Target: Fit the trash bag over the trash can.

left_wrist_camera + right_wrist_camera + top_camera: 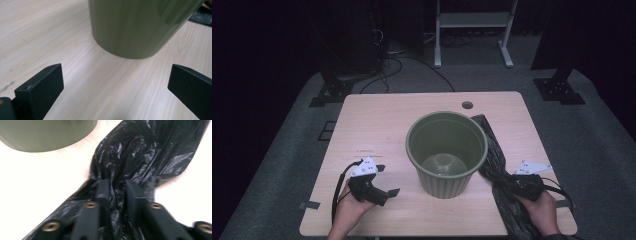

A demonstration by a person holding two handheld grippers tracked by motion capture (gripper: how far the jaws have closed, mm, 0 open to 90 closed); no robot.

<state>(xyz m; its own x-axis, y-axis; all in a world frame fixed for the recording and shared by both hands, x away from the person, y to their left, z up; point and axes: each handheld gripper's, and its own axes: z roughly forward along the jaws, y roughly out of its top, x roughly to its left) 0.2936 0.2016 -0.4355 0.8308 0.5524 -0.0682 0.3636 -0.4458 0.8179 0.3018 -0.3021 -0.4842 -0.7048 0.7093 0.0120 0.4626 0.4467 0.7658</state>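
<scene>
Presently the right gripper (116, 187) is pinching the black plastic bag (150, 152), its jaws closed on a gathered fold of the film with crumpled plastic bunching between them. The bag is lying on the wooden table (377, 120) along the right side of the green bin (446, 152), touching its wall, and is running from behind the rim forward to the table's near edge beside the right hand (542, 210).

The left gripper (115, 85) is hovering low over the table with its jaws standing wide apart and nothing between them, pointing at the base of the bin, which is just ahead of it but apart.

In the inspector's judgement, the step in hand is taking up the bag to line the bin. To do it well, the grip should be holding a full fold rather than a thin edge, since the film looks slippery and liable to tear. The lift should be going slowly, clear of the rim, while the open gripper is steadying the bin.

The bag is appearing glossy, heavily creased and twisted into a long strip. The bin is standing upright, ribbed outside, and empty.
</scene>
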